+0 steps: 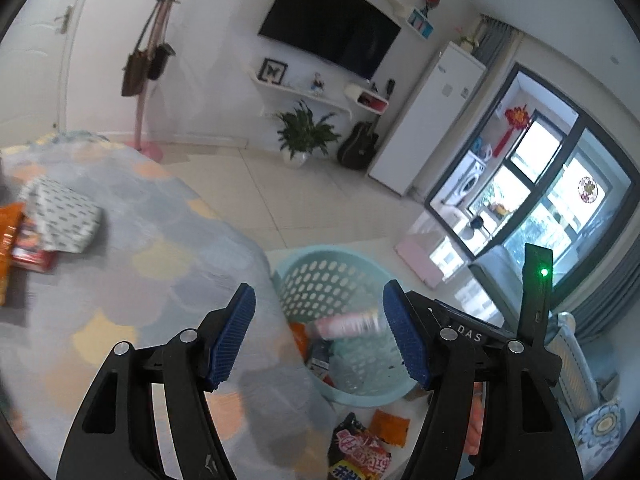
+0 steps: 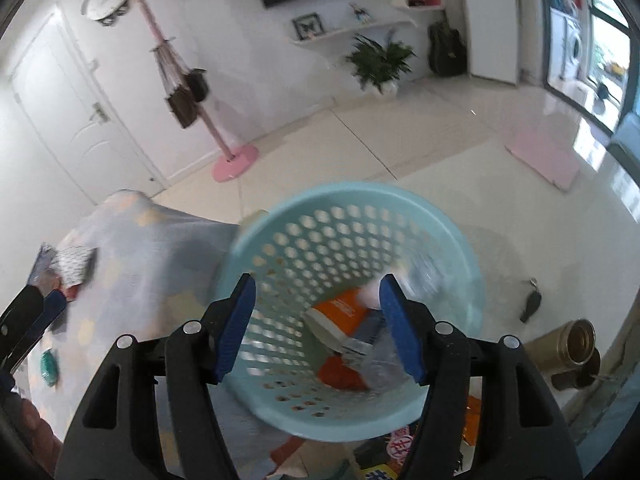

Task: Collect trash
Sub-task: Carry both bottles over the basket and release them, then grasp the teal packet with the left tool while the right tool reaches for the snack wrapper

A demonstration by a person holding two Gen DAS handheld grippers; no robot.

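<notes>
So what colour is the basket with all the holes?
Light blue-green. The basket shows best in the right wrist view.

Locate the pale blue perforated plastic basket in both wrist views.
Left wrist: pale blue perforated plastic basket sits lower centre, beyond the open jaws, beside the bed edge.
Right wrist: basket fills the centre, seen from above, trash inside.
Shared landmark: pink coat stand, upper left in both.

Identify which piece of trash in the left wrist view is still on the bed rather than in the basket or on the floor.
The orange packet at the far left lies on the bedspread, beside a patterned cloth; the other wrappers are in the basket or on the floor.
</notes>
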